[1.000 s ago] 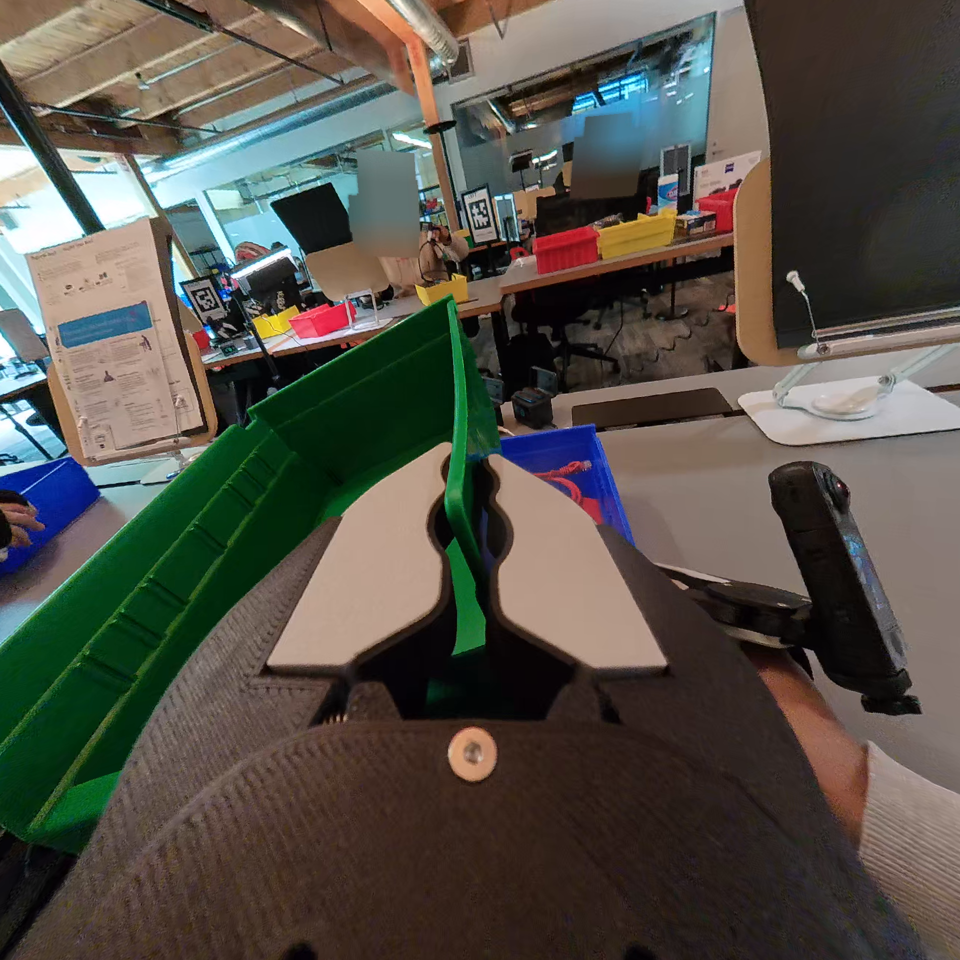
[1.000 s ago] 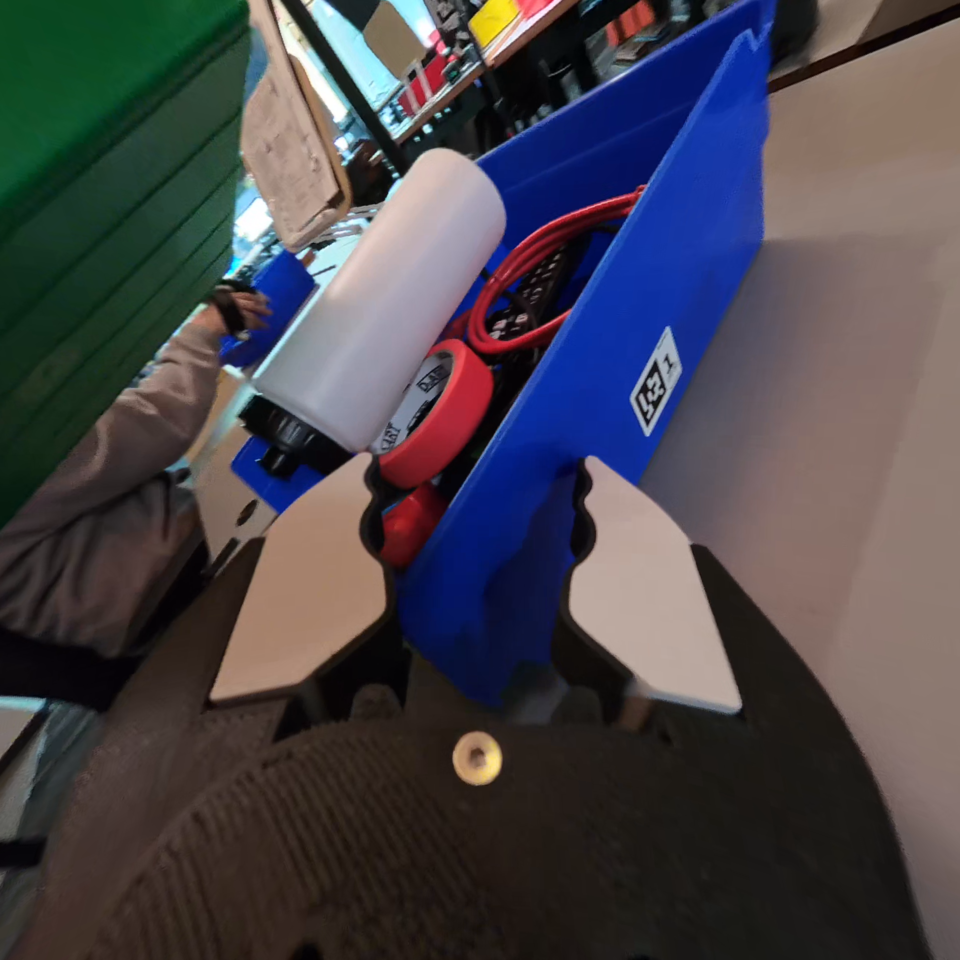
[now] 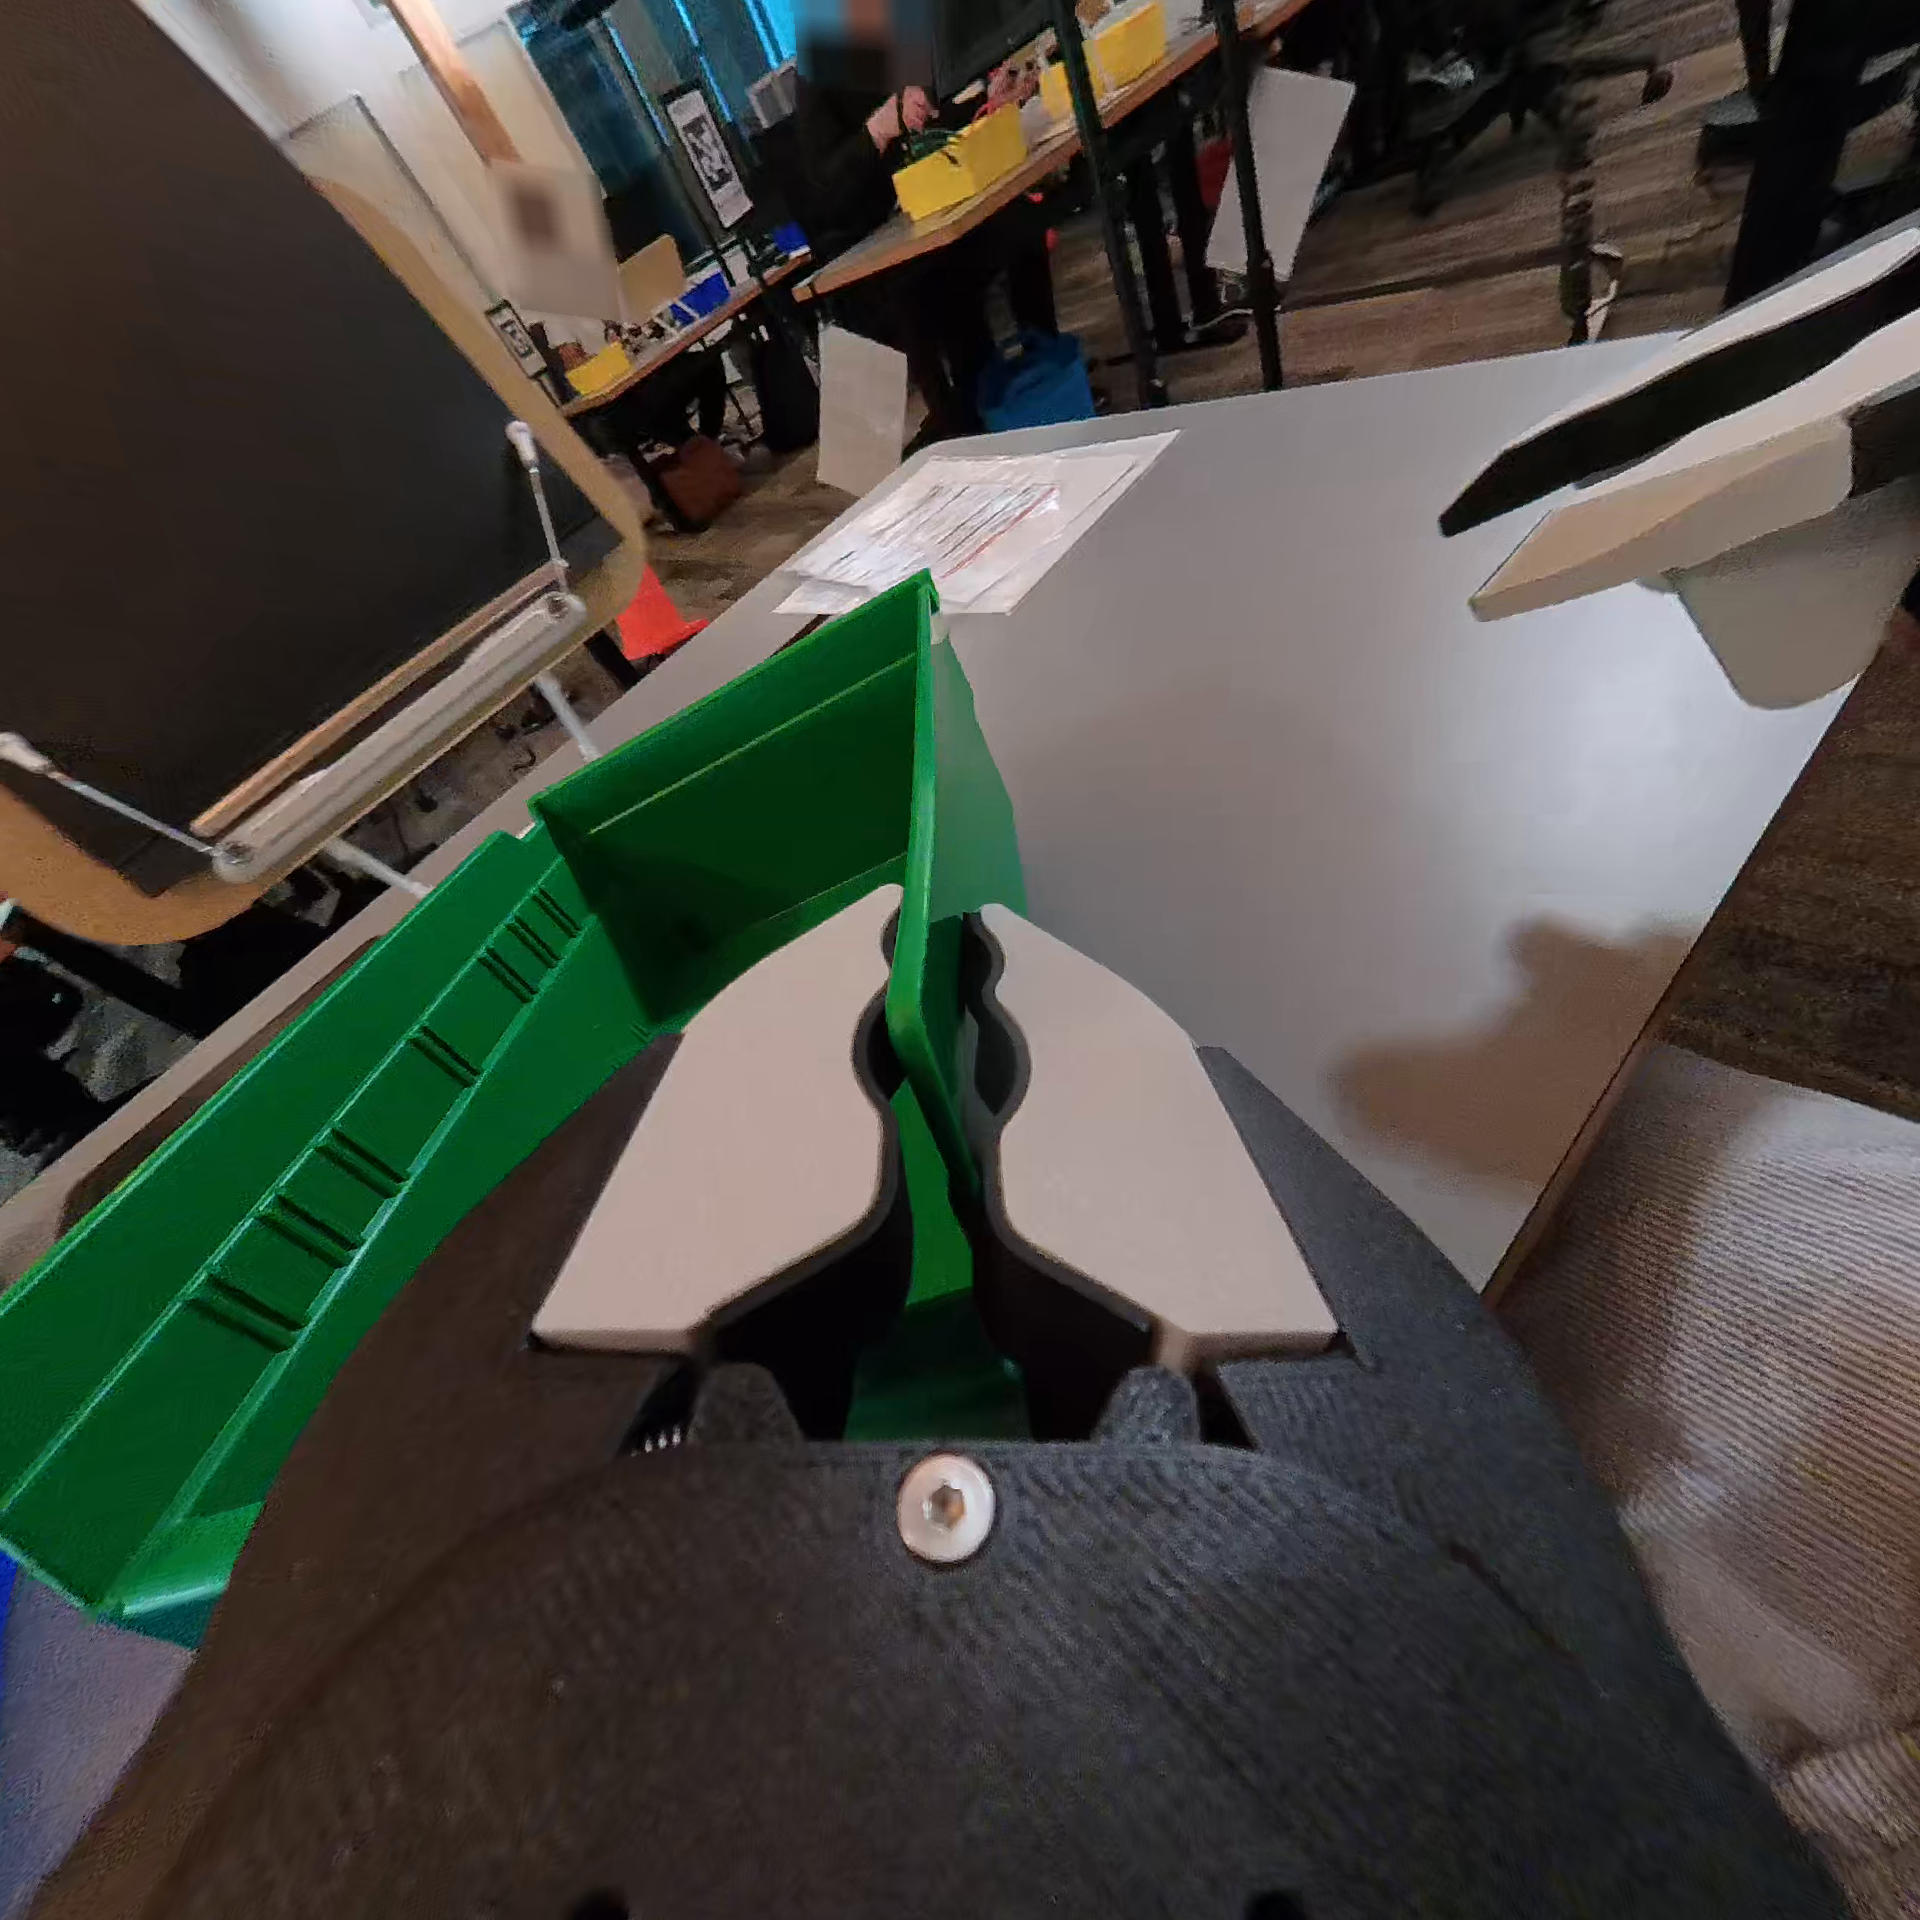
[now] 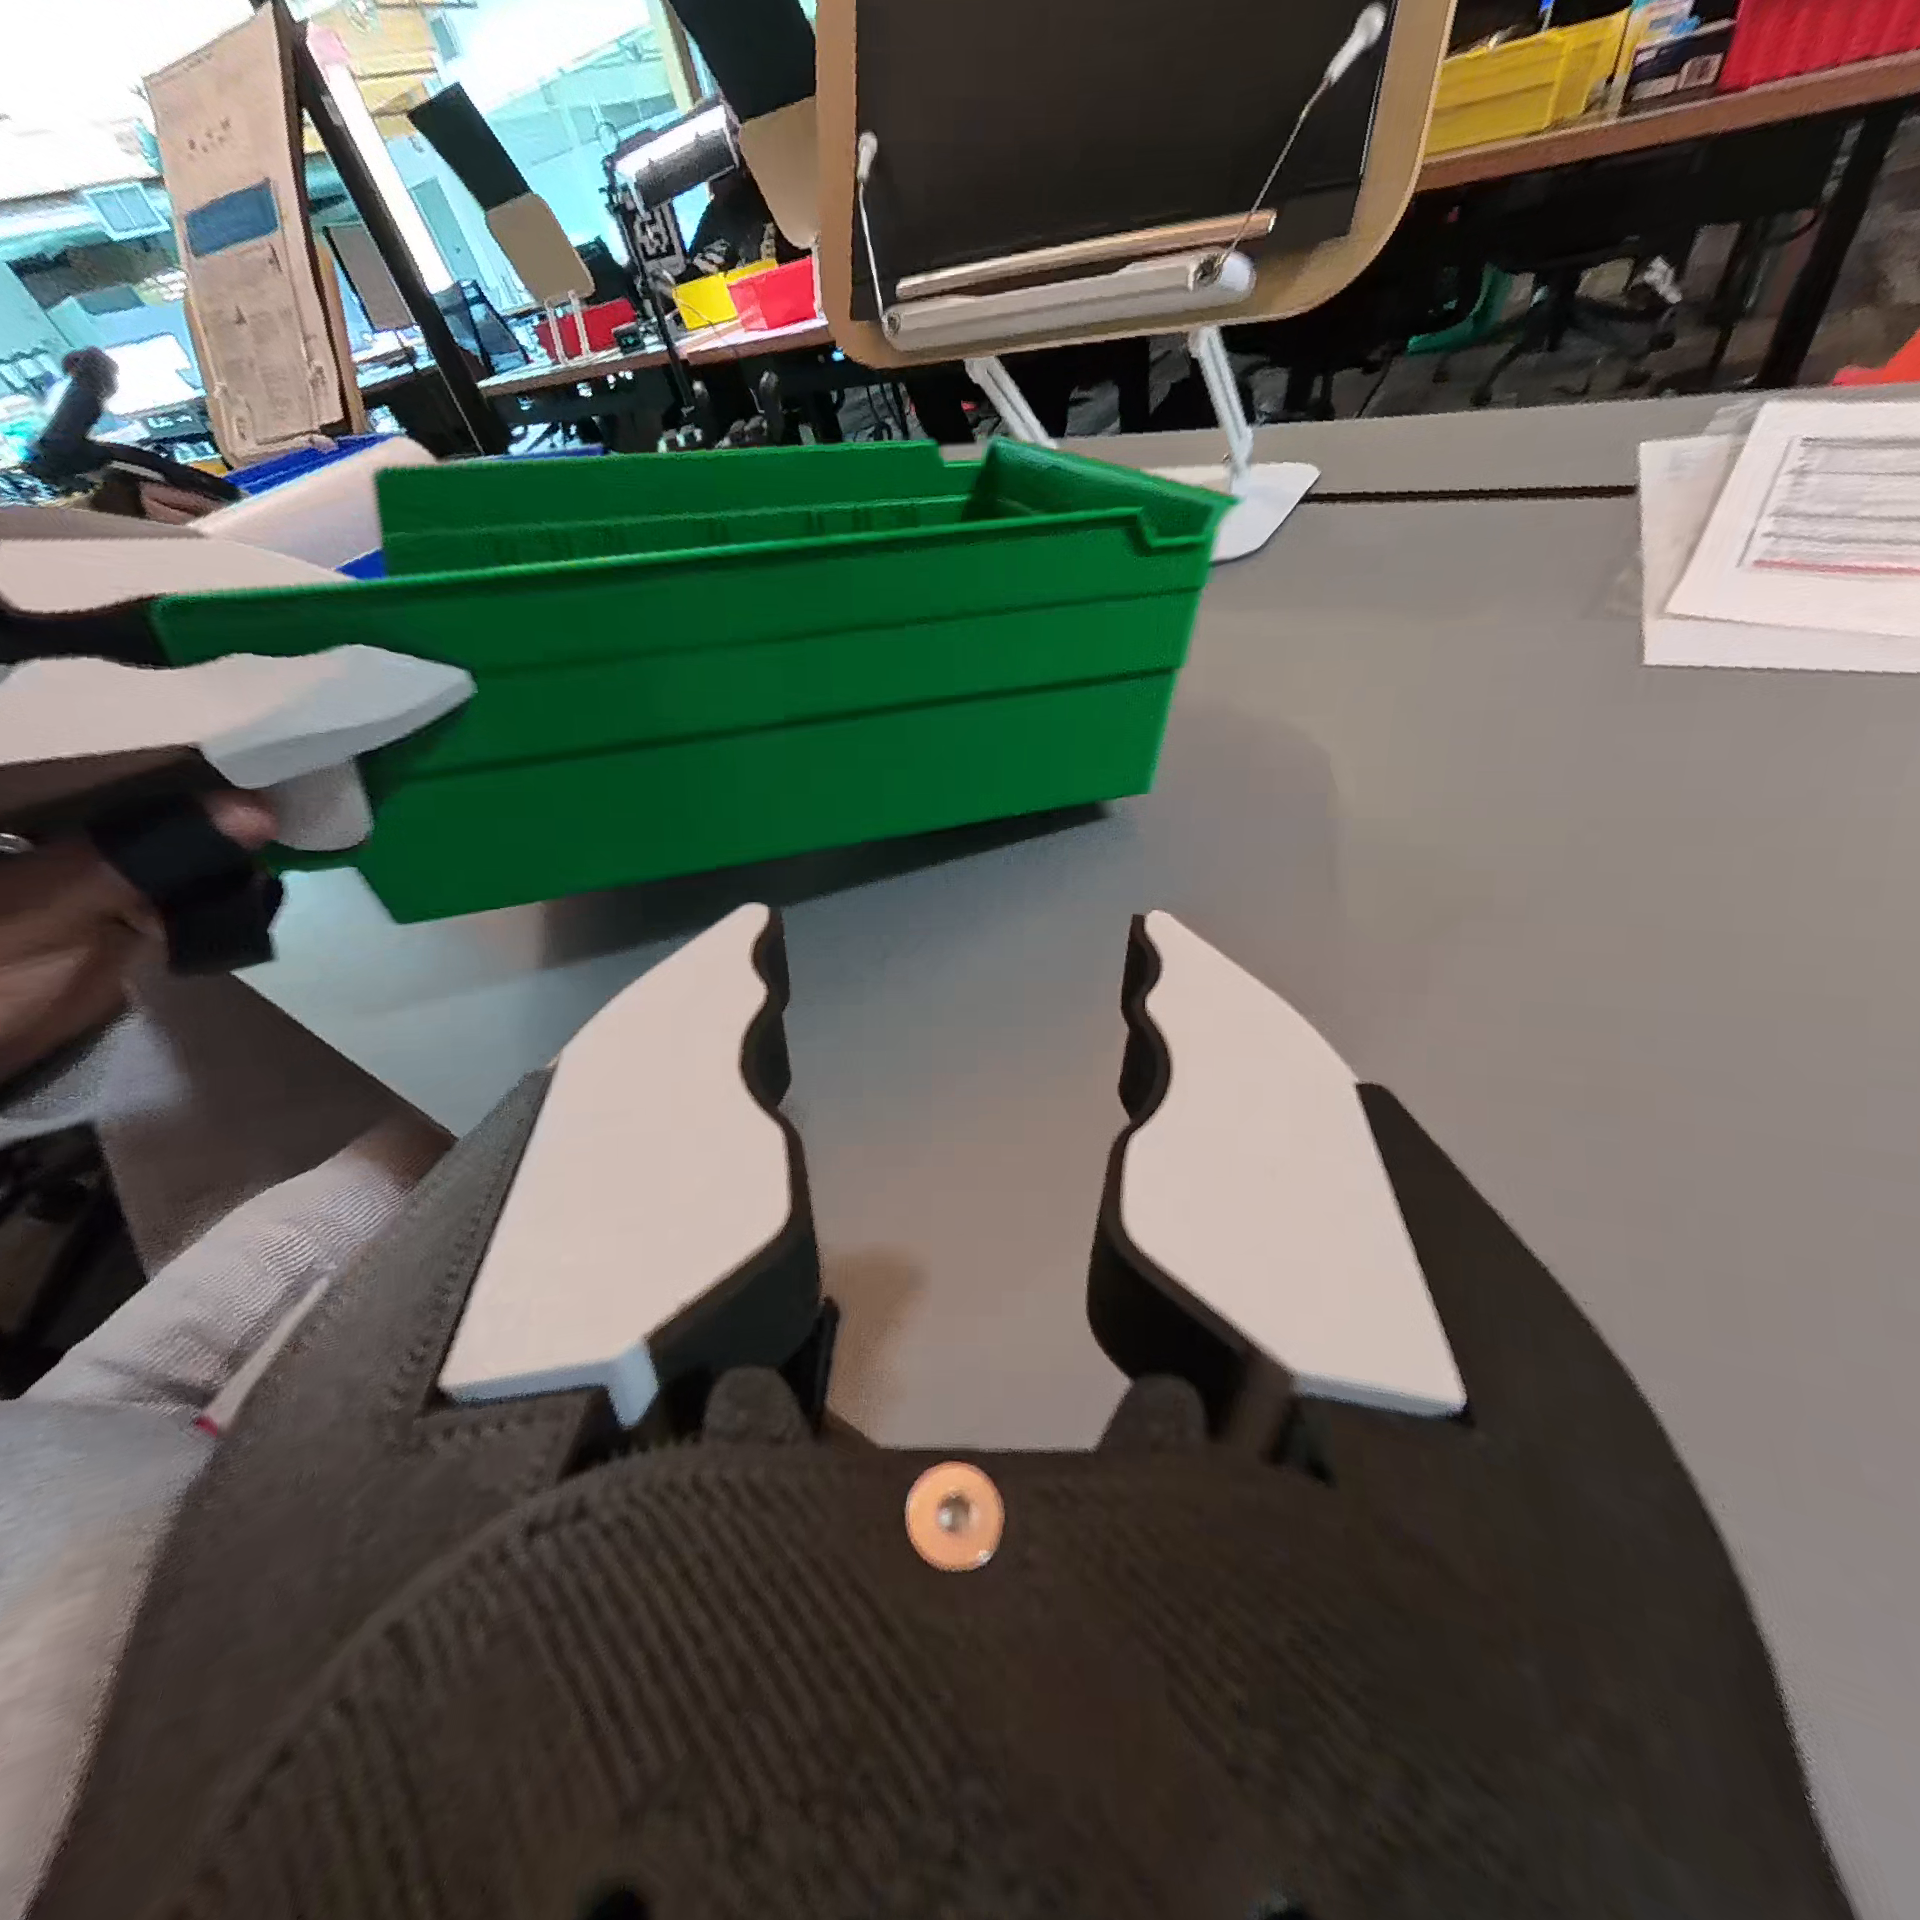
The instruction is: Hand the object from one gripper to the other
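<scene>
The green plastic bin (image 3: 436, 1081) is empty. My left gripper (image 3: 935, 920) is shut on its thin side wall, near one end. In the right wrist view the bin (image 4: 790, 707) stretches sideways low over the grey table (image 4: 1455, 935). I cannot tell whether it touches the table. The left gripper (image 4: 384, 623) clamps its left end there. My right gripper (image 4: 951, 935) is open and empty, a short way in front of the bin's long side and apart from it. It also shows at the upper right of the left wrist view (image 3: 1465, 566).
A dark screen on a white stand (image 4: 1101, 166) stands behind the bin. Papers in a clear sleeve (image 4: 1808, 530) lie at the table's right. A blue bin (image 4: 358, 564) peeks out behind the green one. The table's edge (image 3: 1662, 997) runs close on the right.
My left gripper has swung the green bin to the right, away from the blue bin. My right gripper has left the blue bin's wall and now faces the green bin, still open.
</scene>
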`<state>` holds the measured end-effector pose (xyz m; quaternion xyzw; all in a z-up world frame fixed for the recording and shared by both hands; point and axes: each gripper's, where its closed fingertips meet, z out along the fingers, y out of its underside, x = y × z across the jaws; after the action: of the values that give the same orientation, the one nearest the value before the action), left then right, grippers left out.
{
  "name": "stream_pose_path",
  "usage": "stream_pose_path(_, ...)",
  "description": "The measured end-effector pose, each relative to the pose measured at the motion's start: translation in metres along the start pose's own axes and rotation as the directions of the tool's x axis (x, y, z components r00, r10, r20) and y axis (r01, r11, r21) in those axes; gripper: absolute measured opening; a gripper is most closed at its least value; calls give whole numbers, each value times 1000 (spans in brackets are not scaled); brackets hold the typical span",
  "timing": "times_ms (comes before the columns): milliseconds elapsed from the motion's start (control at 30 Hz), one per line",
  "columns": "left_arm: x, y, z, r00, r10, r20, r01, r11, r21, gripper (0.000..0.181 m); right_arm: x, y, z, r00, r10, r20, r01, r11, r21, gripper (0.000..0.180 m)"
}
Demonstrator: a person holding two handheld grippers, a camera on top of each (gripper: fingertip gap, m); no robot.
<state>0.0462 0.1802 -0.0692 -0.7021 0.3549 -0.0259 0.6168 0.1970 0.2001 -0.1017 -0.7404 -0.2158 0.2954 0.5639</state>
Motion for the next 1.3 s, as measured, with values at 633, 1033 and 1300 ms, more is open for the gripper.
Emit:
stream_pose_path(633, 67, -28, 86, 901, -291, -323, 342, 933, 113, 53, 3, 13, 9, 995, -35, -88, 31, 999, -40, 82)
stream_pose_path(1033, -4, 59, -4, 804, -503, -318, 534, 845, 13, 53, -50, -10, 69, 999, 33, -38, -26, 985, 172, 147)
stream_pose_path(1300, -9, 61, -11, 732, -565, -381, 613, 790, 8, 51, -10, 12, 93, 989, 89, -122, -93, 995, -25, 102)
